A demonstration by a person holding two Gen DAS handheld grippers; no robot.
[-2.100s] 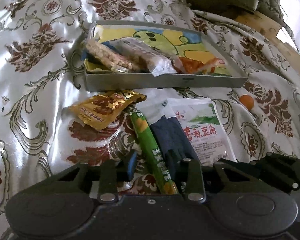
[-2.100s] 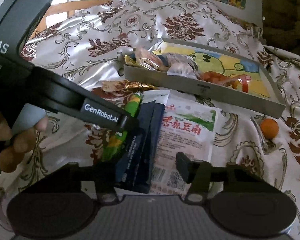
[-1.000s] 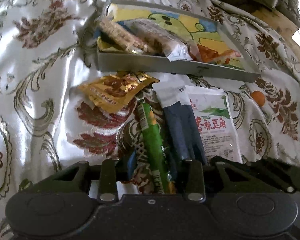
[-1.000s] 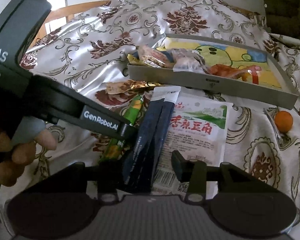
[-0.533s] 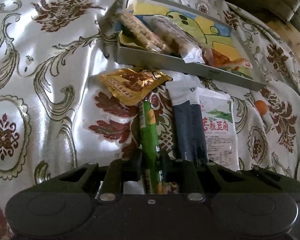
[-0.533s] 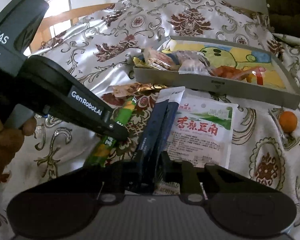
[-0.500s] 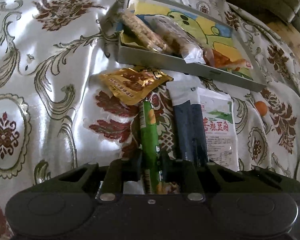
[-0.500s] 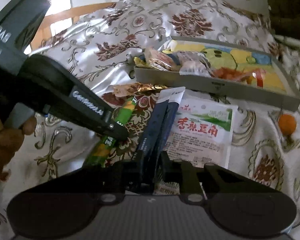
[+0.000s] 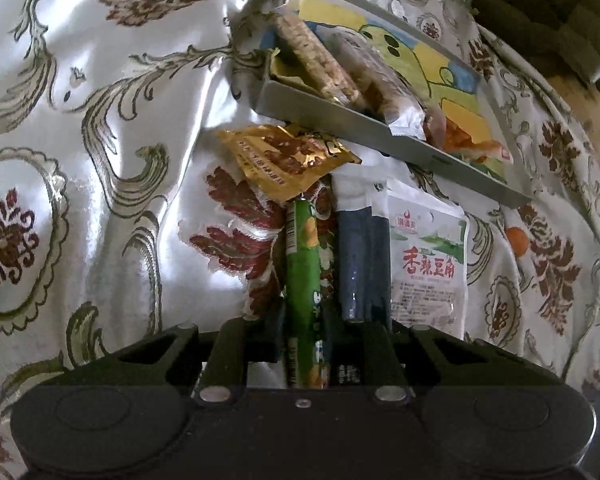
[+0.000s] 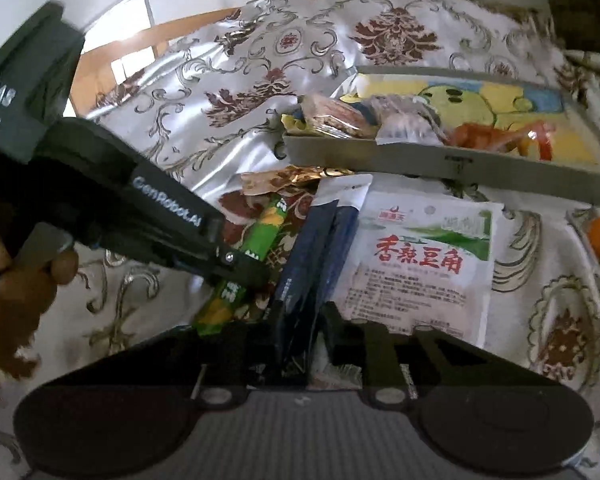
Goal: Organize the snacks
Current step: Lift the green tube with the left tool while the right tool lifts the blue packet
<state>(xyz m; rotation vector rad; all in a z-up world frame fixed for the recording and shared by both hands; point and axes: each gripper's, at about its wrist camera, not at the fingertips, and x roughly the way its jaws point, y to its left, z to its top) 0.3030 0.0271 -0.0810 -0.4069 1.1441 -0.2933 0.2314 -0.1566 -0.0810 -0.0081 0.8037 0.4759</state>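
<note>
Left wrist view: on a patterned bedspread (image 9: 100,128), a grey tray (image 9: 380,128) at the far side holds several wrapped snacks. Near it, the left gripper (image 9: 302,334) has just closed and is clenched on the near end of a green snack stick (image 9: 302,264), whose long axis runs toward the tray. Beside it on the right, the right gripper (image 10: 296,344), its jaws just eased wider, grasps a dark blue pouch (image 10: 320,256), likewise pointing at the tray.
</note>
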